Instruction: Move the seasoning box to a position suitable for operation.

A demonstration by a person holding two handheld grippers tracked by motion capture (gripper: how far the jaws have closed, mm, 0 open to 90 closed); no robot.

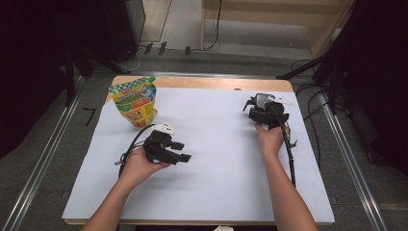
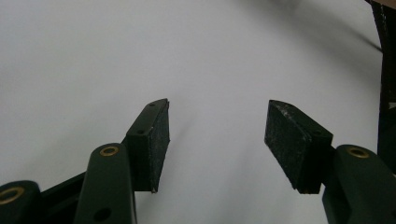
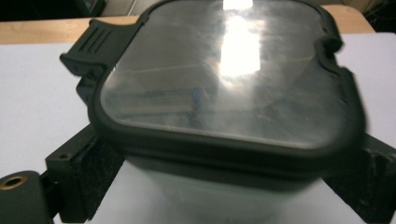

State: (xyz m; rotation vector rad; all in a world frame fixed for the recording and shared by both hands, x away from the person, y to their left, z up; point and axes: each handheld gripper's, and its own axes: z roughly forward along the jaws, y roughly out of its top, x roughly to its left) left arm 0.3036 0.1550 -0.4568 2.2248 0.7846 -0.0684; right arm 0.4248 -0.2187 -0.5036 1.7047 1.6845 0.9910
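- Gripping a clear container (image 3: 224, 93) with a dark-rimmed, glossy lid, our right gripper (image 3: 219, 186) had its jaws pressed against the two sides of the body just under the lid's rim, so that claw was closed on the container.
- We saw the lid from the right gripper view as a rounded rectangle with a ribbed dark latch tab at its upper left corner; light glared off its top.
- From the high view, the container (image 1: 264, 100) sat at the far right part of the table, held at the tip of the right gripper (image 1: 266, 111), with our right hand (image 1: 271, 137) behind it.
- We kept the white sheet (image 1: 211, 159) under everything; it covered most of the wooden table (image 1: 202, 82), whose bare edge showed along the far side.
- Our left gripper (image 1: 182, 151) lay well apart from the container, near the middle left of the sheet, in our left hand (image 1: 139, 166).
- In the left gripper view its pads (image 2: 156, 140) stood wide apart with nothing between them, only the white sheet beyond.
- We noted a yellow and green pouch (image 1: 134, 102) standing upright at the far left of the sheet, near the left gripper yet not touching it.
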